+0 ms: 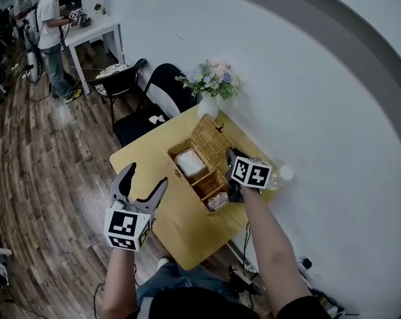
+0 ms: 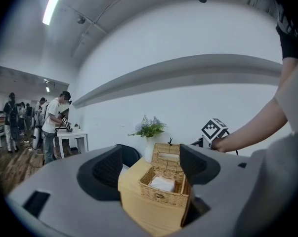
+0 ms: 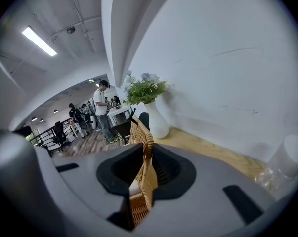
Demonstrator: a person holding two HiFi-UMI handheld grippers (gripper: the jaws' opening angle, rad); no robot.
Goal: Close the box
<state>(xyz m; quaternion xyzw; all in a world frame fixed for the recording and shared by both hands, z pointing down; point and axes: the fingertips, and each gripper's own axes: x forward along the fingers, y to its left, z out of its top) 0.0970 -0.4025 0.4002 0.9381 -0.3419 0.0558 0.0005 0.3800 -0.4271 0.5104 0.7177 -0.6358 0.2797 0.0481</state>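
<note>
2 grippers are in play, but only 1 is working. The right gripper [image 1: 232, 158] is clenched on the rim of the lid [image 3: 148, 147], with the thin wicker edge pinched between its pads. The left gripper [image 1: 145, 176] hangs released, its jaws wide with nothing between them, off the near-left side of the wicker box [image 1: 199, 173].

The box sits open on the wooden table [image 1: 180, 224], a white packet [image 1: 189, 161] in 1 compartment. Its lid is raised on the side nearest the flower vase [image 1: 208, 104].

The grip is narrow and sits at the lid's edge. If the wrist rolls faster than the hinge allows, the wicker could slip free and the lid would drop. Nothing braces the box, so a sideways pull on the lid may drag or tip it. The right forearm also passes just beside a plastic bottle [image 1: 280, 175], which a wide swing could knock over.
</note>
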